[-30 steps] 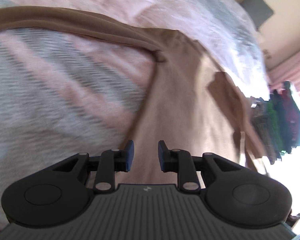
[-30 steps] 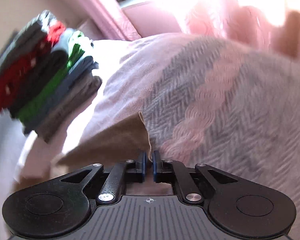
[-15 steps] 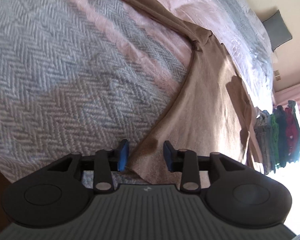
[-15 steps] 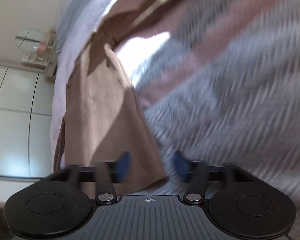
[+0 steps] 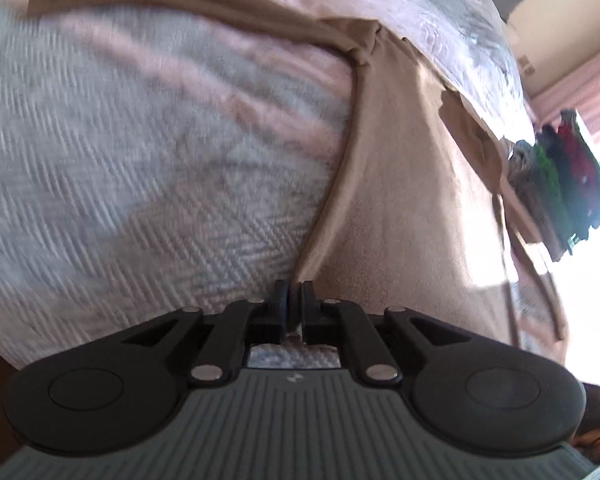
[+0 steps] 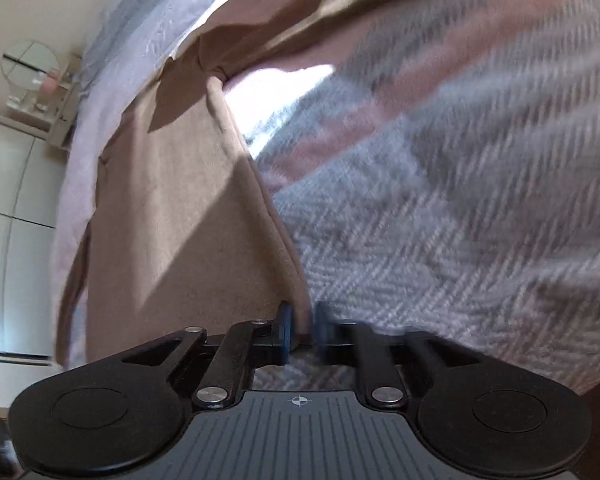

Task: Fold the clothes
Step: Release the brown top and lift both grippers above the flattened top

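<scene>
A tan long-sleeved garment (image 5: pixel 412 184) lies spread on a bed with a grey and pink herringbone blanket (image 5: pixel 148 184). One sleeve runs off to the upper left. My left gripper (image 5: pixel 295 300) is shut on the garment's near hem corner. In the right wrist view the same garment (image 6: pixel 180 208) lies to the left. My right gripper (image 6: pixel 302 326) has its jaws narrowly apart around the garment's other hem corner, closing on it; the right finger is blurred.
A stack of folded clothes (image 5: pixel 556 184) in red, green and grey stands at the far right of the bed. A round mirror on a small stand (image 6: pixel 30 66) and white cupboard doors (image 6: pixel 4 240) lie beyond the bed's far side.
My left gripper has shut on the hem corner that lay between its open jaws. My right gripper's jaws have narrowed around the other hem corner. Both views shifted slightly.
</scene>
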Demonstrator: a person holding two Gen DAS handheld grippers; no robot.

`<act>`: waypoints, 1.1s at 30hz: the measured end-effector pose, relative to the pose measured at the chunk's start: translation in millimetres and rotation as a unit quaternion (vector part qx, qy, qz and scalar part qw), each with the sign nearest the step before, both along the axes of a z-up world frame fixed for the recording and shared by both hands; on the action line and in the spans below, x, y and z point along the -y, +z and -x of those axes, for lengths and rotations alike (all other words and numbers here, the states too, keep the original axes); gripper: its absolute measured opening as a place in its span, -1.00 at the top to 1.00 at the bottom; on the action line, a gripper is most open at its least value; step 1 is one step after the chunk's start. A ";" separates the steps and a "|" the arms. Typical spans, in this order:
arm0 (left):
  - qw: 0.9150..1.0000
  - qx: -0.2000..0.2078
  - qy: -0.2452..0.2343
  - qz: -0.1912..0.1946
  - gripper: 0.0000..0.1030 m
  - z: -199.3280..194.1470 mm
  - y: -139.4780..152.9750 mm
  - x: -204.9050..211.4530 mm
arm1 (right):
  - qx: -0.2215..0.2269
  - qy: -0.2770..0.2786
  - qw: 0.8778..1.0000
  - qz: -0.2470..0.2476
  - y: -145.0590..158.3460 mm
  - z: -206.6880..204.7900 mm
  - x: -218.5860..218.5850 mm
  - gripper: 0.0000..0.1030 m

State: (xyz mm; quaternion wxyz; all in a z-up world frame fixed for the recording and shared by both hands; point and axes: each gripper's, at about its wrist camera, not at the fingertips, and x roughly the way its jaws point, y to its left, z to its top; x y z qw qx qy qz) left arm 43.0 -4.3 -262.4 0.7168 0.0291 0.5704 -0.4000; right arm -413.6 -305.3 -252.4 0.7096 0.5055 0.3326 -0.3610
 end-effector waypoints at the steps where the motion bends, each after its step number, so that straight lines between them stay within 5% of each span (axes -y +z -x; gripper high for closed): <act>1: 1.000 0.011 -0.004 0.003 0.72 2.4 4.9 4.1 | -0.028 0.005 0.999 0.044 14.4 -4.5 -6.2 -0.43; 4: 0.999 0.043 -0.017 0.013 0.69 9.7 19.5 16.3 | -0.072 0.054 0.982 0.163 47.2 -29.6 -26.0 -0.42; 6: 0.997 0.065 -0.025 0.019 0.59 14.6 29.3 24.5 | -0.076 0.094 0.974 0.194 48.8 -55.8 -35.4 -0.42; 11: 0.993 0.074 -0.081 -0.049 0.55 42.1 5.6 53.7 | -0.124 0.184 0.959 0.176 2.8 -116.4 -58.0 -0.42; 14: 0.991 0.068 -0.082 -0.084 0.49 53.7 14.5 36.7 | -0.179 0.197 0.953 0.145 -15.6 -111.5 -77.7 -0.42; 17: 0.989 0.063 -0.077 -0.112 0.48 64.0 29.1 14.1 | -0.191 0.179 0.959 0.106 -7.4 -91.1 -93.1 -0.42; 22: 0.984 0.055 -0.068 -0.158 0.40 81.1 53.5 -23.5 | -0.200 0.153 0.966 0.049 30.0 -71.6 -107.7 -0.43; 25: 0.984 0.080 -0.071 -0.141 0.24 87.5 86.5 -24.2 | -0.192 0.138 0.971 0.047 61.6 -66.6 -113.9 -0.44; 28: 0.984 0.112 -0.075 -0.115 0.19 93.1 123.4 -20.5 | -0.173 0.135 0.971 0.092 101.5 -75.4 -119.8 -0.82; 33: 0.980 0.165 -0.082 -0.071 -0.13 102.3 184.7 -14.4 | -0.134 0.138 0.968 0.162 162.9 -93.7 -133.9 -0.84</act>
